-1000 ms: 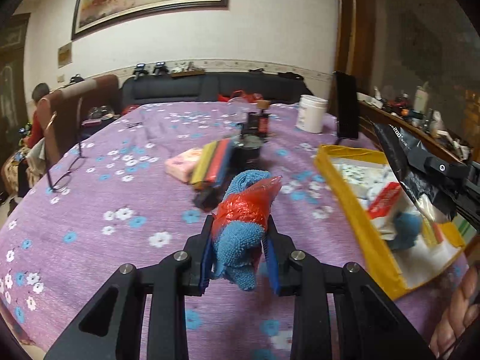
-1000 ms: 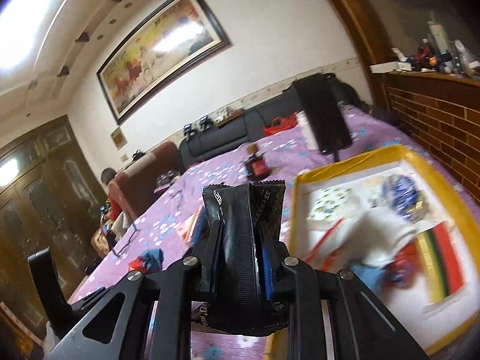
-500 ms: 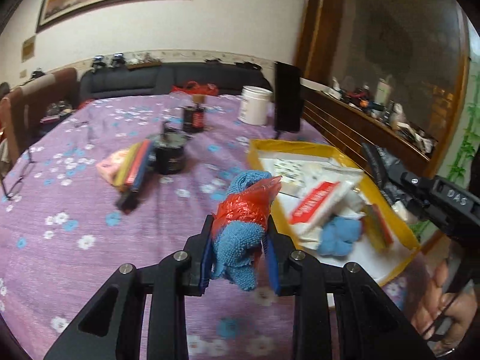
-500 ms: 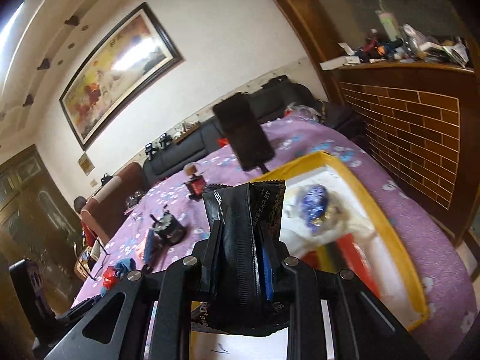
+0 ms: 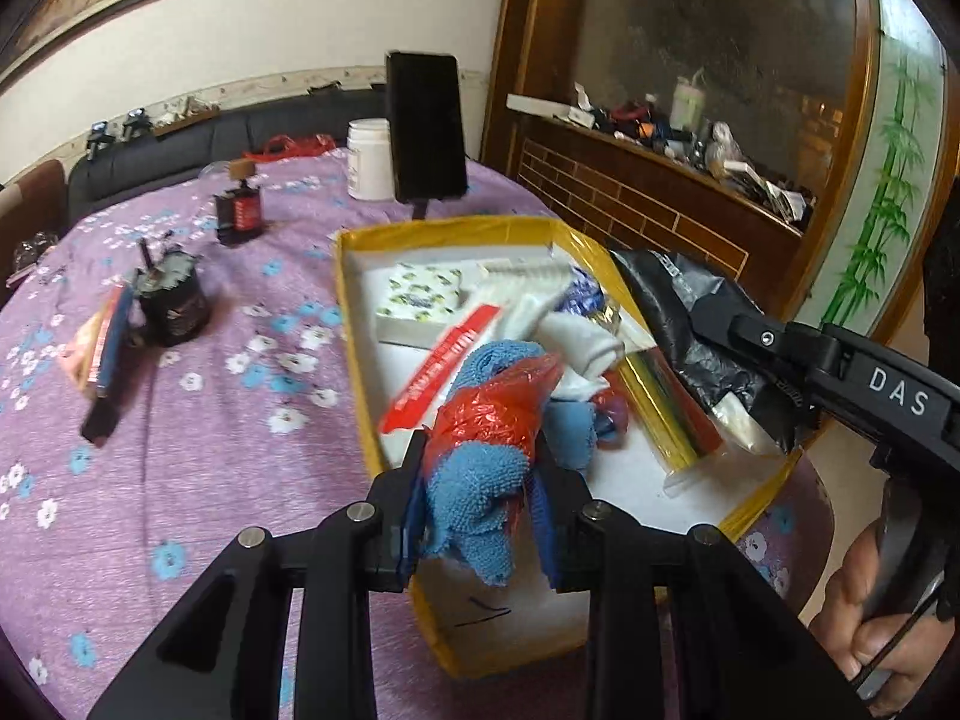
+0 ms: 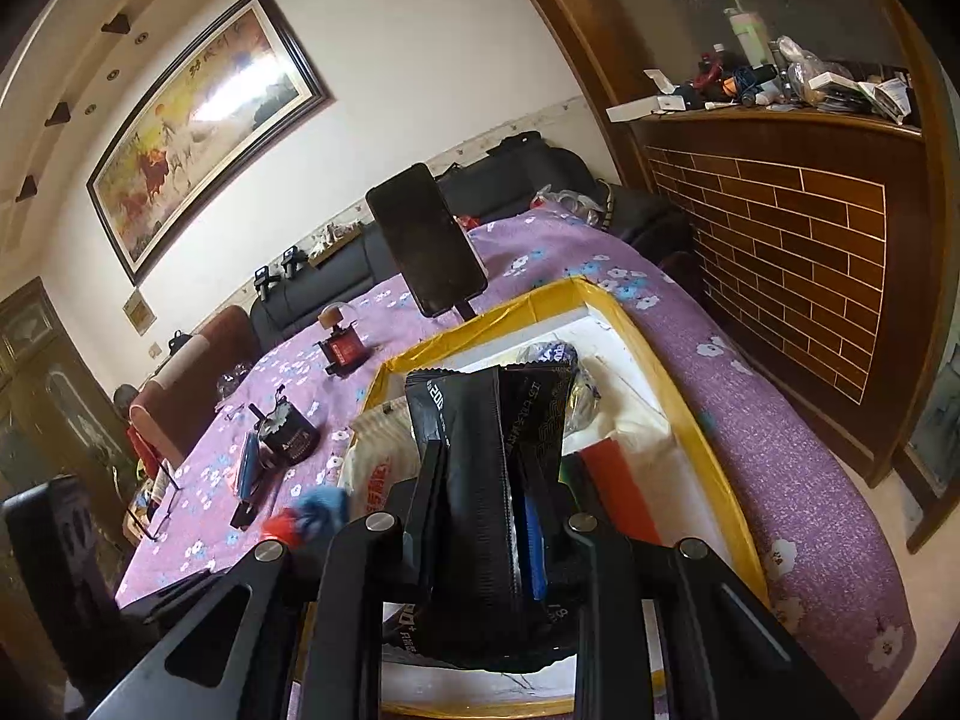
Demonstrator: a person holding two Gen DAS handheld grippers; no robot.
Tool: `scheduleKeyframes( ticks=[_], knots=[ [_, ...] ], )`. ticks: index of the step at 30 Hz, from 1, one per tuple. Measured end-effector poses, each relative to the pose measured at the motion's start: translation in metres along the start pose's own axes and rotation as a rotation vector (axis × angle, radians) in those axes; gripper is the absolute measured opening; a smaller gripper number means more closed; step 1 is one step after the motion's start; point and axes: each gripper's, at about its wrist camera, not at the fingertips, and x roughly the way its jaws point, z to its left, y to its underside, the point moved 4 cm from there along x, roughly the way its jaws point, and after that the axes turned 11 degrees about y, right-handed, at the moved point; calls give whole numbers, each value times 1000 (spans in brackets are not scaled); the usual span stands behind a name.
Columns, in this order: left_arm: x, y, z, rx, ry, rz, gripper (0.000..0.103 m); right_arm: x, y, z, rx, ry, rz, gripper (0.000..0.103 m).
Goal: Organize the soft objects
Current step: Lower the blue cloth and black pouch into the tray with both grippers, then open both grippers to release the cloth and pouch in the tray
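My left gripper (image 5: 480, 504) is shut on a blue cloth bundle wrapped in red plastic (image 5: 480, 444). It hangs over the near end of the yellow-rimmed box (image 5: 351, 324), which holds tissue packs, a white cloth and a gold packet. My right gripper (image 6: 489, 510) is shut on a crumpled black foil bag (image 6: 489, 456) above the same yellow-rimmed box (image 6: 702, 438). In the left wrist view that black foil bag (image 5: 678, 324) juts over the box's right side, with a hand (image 5: 864, 588) on the handle. The blue and red bundle (image 6: 309, 513) shows at the lower left of the right wrist view.
On the purple flowered tablecloth (image 5: 198, 438) left of the box lie a black round holder (image 5: 174, 306), flat coloured items (image 5: 102, 354) and a small red-and-black object (image 5: 240, 213). A dark phone on a stand (image 5: 426, 126) and a white jar (image 5: 367, 159) stand behind the box. A cluttered wooden ledge (image 5: 690, 138) runs to the right.
My left gripper has swung right with the bundle, from over the tablecloth to over the box's near end. The right gripper with the black bag has also come over the box, then held still.
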Motion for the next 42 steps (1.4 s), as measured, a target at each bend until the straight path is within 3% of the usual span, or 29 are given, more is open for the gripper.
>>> scheduleKeyframes(
  ticks=[17,33,36,40,42],
  knots=[
    [39,3,-15,55,7,71,29,32,8,-10,-13,61,67,24],
    [54,-4,-15,35,48,104,29,52,6,-9,-50,124,101,26],
    [53,-3,-15,39,59,101,33,50,6,-10,-46,125,100,27],
    [49,-2,-18,44,73,91,50,48,7,-11,-43,125,107,27],
    [46,-2,-19,42,88,82,52,46,7,-11,-38,127,110,28]
  ],
)
